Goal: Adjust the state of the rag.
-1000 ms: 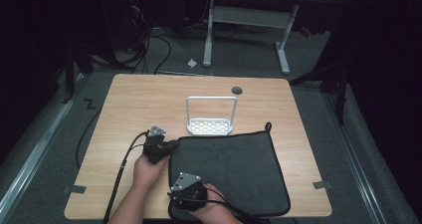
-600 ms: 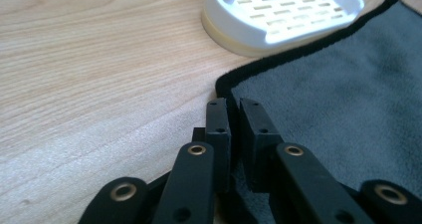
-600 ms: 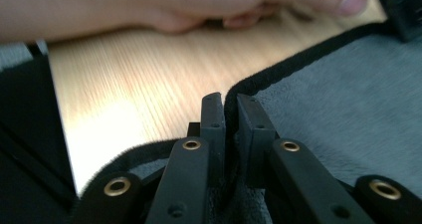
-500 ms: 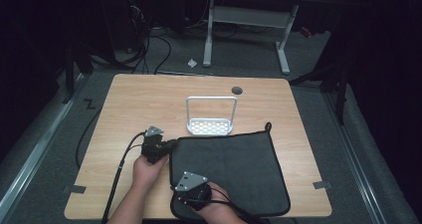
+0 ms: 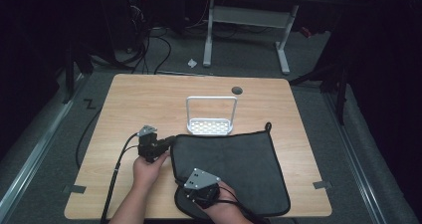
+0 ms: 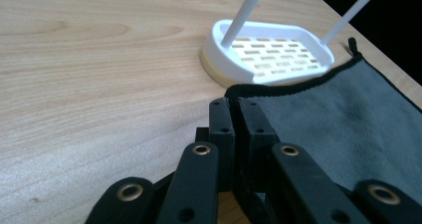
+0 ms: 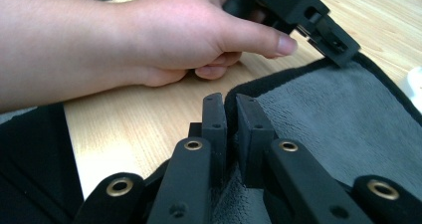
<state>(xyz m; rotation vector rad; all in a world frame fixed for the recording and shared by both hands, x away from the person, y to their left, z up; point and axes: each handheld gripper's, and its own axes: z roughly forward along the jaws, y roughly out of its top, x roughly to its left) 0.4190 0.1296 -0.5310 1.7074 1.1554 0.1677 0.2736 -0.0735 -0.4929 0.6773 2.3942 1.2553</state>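
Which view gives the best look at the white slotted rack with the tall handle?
The high view: the whole white rack shows, upright handle included, standing on the table just beyond the grey cloth. The left gripper view shows its slotted base close up, with the handle cut off. The right gripper view catches a sliver at the right edge.

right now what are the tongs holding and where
Both hold the grey cloth by its left edge: left tongs pinch the far-left corner, right tongs the same edge nearer the person.
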